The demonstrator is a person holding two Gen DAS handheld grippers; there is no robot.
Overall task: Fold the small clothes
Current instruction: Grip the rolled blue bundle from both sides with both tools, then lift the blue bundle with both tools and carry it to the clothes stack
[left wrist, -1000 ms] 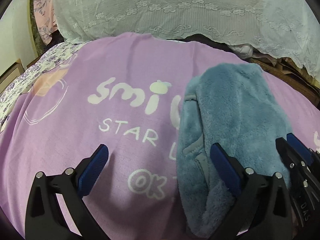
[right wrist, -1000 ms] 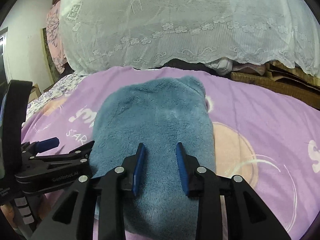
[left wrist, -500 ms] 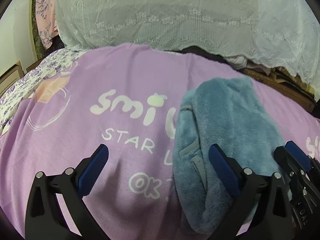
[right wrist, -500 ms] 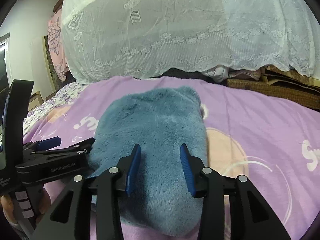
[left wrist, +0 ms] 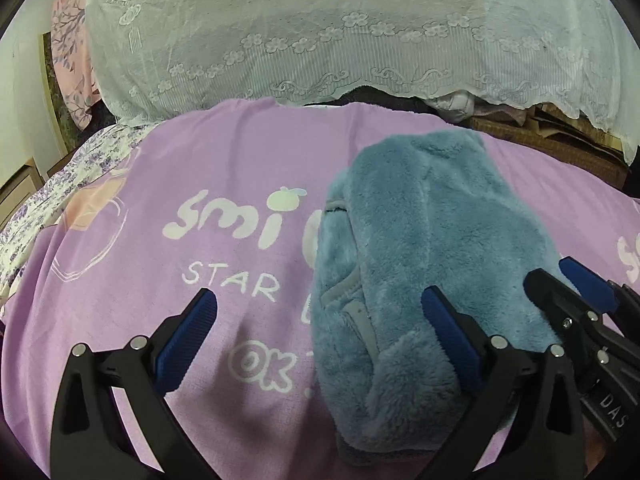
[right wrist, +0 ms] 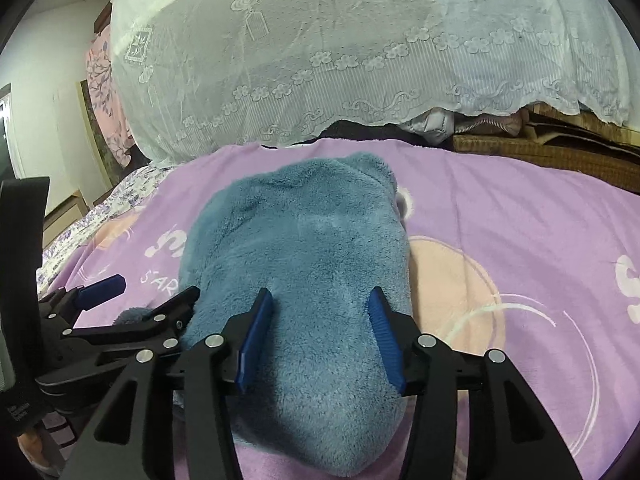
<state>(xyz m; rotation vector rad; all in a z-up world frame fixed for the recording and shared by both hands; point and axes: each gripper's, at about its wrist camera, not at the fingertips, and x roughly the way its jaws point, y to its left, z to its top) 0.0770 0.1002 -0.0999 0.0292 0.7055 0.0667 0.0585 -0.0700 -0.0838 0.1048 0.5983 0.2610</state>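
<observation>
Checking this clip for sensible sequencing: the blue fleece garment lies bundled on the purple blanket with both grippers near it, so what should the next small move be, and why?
Probably lift the right gripper clear. Its jaws are opening over the folded blue fleece garment, which lies flat on the purple blanket. The left gripper is wide open and gripping nothing, so the fold looks finished.

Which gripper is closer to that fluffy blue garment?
Right. The right gripper sits over the blue fleece garment, jaws opening astride it; the left gripper is open beside its edge.
</observation>
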